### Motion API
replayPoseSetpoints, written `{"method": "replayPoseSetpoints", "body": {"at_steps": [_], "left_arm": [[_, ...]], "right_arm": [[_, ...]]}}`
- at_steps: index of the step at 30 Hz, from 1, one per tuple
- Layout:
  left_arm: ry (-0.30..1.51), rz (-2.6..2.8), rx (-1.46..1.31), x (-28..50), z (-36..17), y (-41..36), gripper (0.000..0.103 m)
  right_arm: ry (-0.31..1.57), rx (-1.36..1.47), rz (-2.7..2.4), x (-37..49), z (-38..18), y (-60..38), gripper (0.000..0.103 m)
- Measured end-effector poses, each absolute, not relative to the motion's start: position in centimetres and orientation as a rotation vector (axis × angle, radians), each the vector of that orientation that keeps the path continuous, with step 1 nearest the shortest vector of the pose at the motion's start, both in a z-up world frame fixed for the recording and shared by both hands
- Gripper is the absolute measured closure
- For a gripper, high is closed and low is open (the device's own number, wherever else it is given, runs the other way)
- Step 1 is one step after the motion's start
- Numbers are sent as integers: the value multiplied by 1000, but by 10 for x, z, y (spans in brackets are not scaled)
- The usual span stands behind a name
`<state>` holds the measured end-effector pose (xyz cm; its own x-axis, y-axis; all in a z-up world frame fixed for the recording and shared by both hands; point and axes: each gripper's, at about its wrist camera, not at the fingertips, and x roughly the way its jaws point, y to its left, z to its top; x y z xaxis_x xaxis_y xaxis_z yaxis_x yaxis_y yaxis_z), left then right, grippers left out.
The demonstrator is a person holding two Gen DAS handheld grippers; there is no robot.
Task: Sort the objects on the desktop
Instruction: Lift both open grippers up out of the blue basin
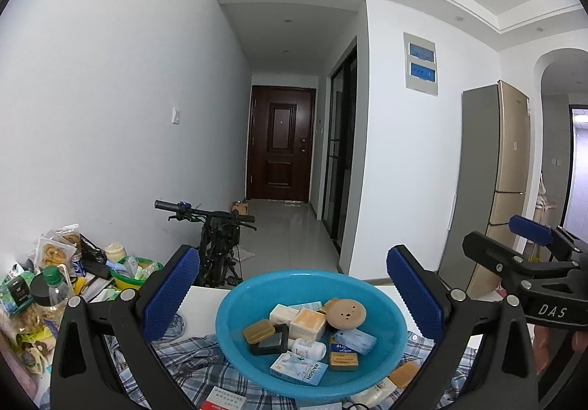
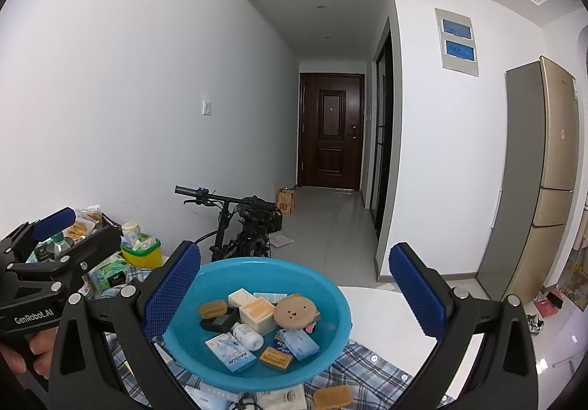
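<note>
White-walled room with a hallway running to a dark door (image 1: 281,143), gold fridge (image 2: 551,167) at right, bike (image 1: 217,244) parked past the white table (image 2: 378,296). Plaid cloth (image 2: 367,377) on the table carries the blue basin (image 1: 235,314), tilted, with small boxes, a white bottle (image 1: 308,349) and a round tan compact (image 1: 346,313) inside; snack clutter (image 1: 55,255) sits left. Left gripper (image 1: 294,303) and right gripper (image 2: 297,296) both spread wide and empty, flanking the basin.

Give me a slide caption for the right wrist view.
Open right gripper above blue bowl of small boxes.
</note>
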<state>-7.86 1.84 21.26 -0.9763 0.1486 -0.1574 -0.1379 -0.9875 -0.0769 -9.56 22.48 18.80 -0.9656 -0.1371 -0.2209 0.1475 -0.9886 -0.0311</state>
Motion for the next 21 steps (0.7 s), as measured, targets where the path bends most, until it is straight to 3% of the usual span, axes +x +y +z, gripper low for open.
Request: {"method": "replayPoseSetpoints", "body": {"at_steps": [21], "left_arm": [[-55, 2942, -207, -46, 228, 34, 0]], "right_arm": [[3, 284, -2997, -59, 195, 243, 1]]}}
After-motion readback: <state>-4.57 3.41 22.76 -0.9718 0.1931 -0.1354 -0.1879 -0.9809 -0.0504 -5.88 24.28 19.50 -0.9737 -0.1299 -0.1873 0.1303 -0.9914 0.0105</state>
